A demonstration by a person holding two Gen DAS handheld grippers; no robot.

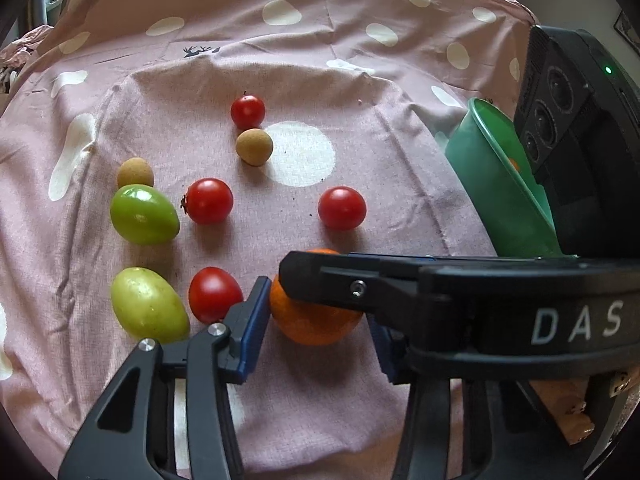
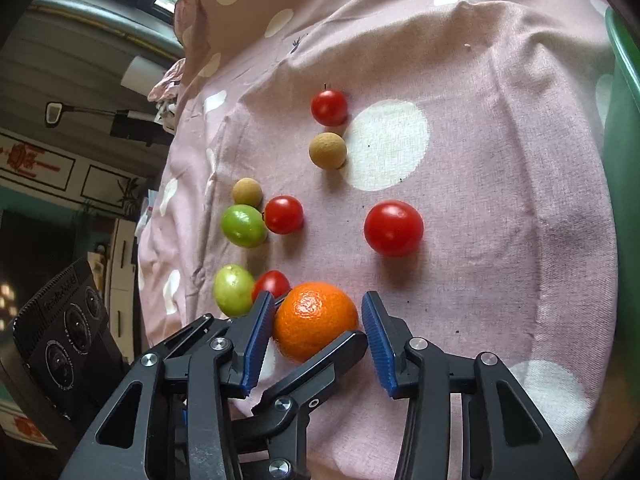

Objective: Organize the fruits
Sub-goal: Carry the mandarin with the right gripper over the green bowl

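An orange lies on the pink dotted cloth. Both grippers are around it. My left gripper is open with the orange between its blue pads; the right finger is hidden behind the other gripper's finger. My right gripper is open, its pads on either side of the orange. Several red tomatoes, two green fruits and two tan longans lie spread on the cloth.
A green bowl stands tilted at the right, its rim showing in the right wrist view. The cloth's left edge drops off toward room furniture.
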